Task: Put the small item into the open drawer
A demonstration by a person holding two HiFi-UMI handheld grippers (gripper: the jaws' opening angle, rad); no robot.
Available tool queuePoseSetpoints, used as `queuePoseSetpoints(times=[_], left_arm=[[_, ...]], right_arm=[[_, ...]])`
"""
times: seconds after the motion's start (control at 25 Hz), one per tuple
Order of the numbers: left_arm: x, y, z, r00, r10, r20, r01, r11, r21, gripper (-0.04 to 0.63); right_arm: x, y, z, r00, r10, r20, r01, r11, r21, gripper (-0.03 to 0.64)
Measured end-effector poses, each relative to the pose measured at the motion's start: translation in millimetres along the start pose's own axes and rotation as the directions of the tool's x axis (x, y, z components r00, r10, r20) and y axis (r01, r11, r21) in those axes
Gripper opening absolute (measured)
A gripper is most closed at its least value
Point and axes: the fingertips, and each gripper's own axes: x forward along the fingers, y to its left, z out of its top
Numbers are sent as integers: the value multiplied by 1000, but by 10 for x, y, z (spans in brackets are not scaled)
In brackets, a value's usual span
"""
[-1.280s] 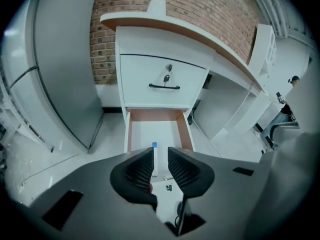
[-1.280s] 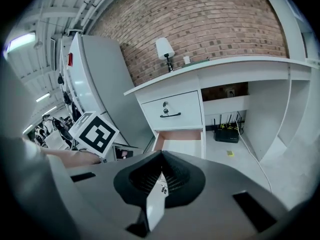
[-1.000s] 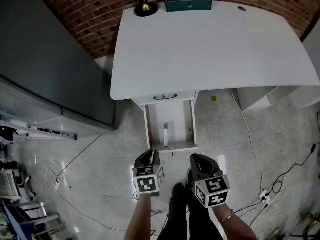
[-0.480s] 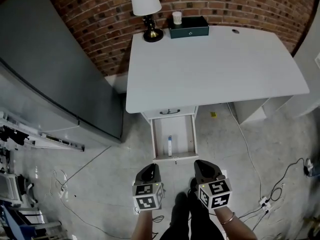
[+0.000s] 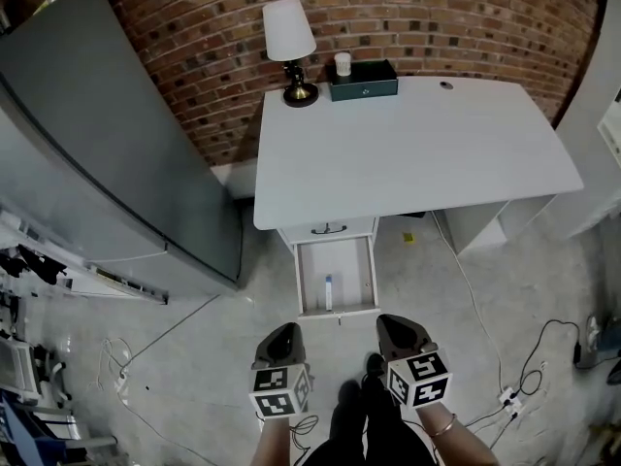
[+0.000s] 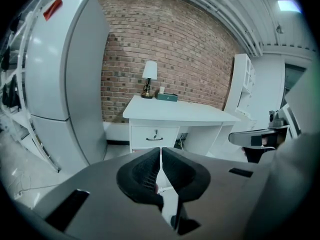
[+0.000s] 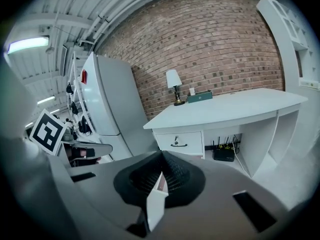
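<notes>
Head view — white desk (image 5: 417, 153) by brick wall (image 5: 466, 17), concrete floor (image 5: 184, 357), left gripper (image 5: 283, 332), right gripper (image 5: 396, 324) — jaws closed, empty

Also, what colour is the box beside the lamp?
Dark green; the box shows best in the head view.

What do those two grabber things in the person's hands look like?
The left gripper and right gripper each have rounded black jaws, ribbed inside, on a smooth grey body. Each carries a white cube printed with black square markers. A thin bangle circles the right wrist.
</notes>
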Motion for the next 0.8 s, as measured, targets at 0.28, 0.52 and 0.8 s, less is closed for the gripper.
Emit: queuePoseSetpoints(times=[0.28,0.52,0.8], left_arm=[[-393,-33,151,999,-1,48,1,1000,-2,32],[-539,9,140,998,0,63,1,1000,-8,32],[-622,55,138,998,-10,70,10,1000,-7,32]], right_arm=[[-366,68,182,999,-26,39,26,1000,-14,6],[-493,127,215,998,-23,65,24,1000,-9,6],[-573,242,187,998,-19,64,21,999,-25,6]])
